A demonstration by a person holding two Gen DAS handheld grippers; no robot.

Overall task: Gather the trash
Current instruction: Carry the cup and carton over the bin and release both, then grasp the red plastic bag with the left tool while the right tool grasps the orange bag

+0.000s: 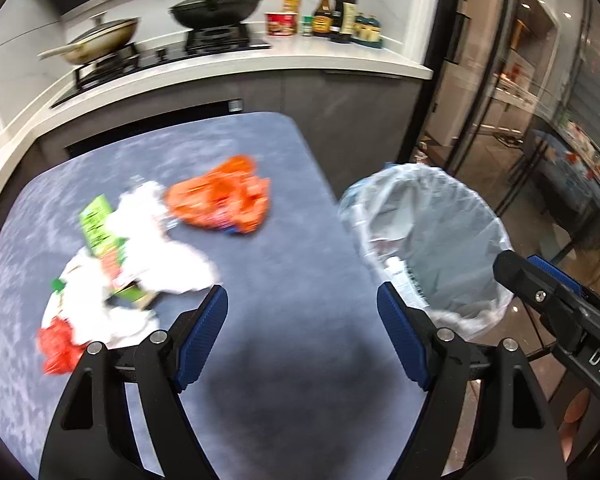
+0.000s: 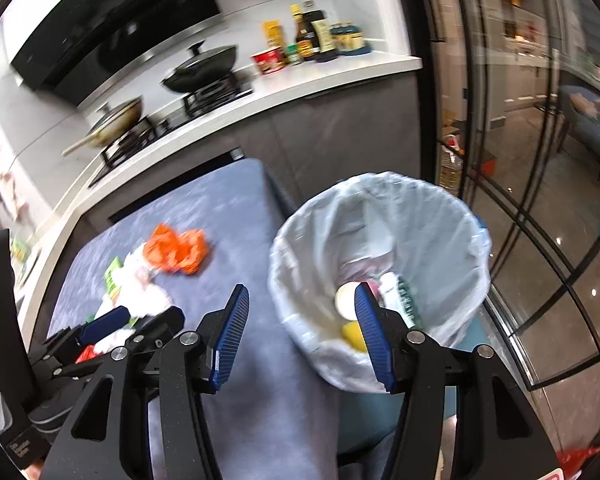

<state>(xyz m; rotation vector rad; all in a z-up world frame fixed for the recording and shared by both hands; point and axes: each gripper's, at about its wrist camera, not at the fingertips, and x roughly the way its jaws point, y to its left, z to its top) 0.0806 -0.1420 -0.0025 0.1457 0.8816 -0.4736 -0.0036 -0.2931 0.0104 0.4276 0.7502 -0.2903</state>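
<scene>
A table (image 1: 284,280) stands in front of a kitchen counter (image 1: 228,68). On the table's left part lies a heap of wrappers and tissues (image 1: 140,256), and just right of it, farther back, a crumpled bag (image 1: 224,200). Off the table's right edge stands a lined bin (image 2: 380,240), with trash (image 2: 380,304) lying at its bottom. On the counter behind, two pans (image 1: 216,8) sit on a stove (image 1: 160,56) at the left, and a cluster of bottles and a cup (image 1: 328,16) stands to their right. Glass doors (image 2: 520,160) lie to the right of the bin.
</scene>
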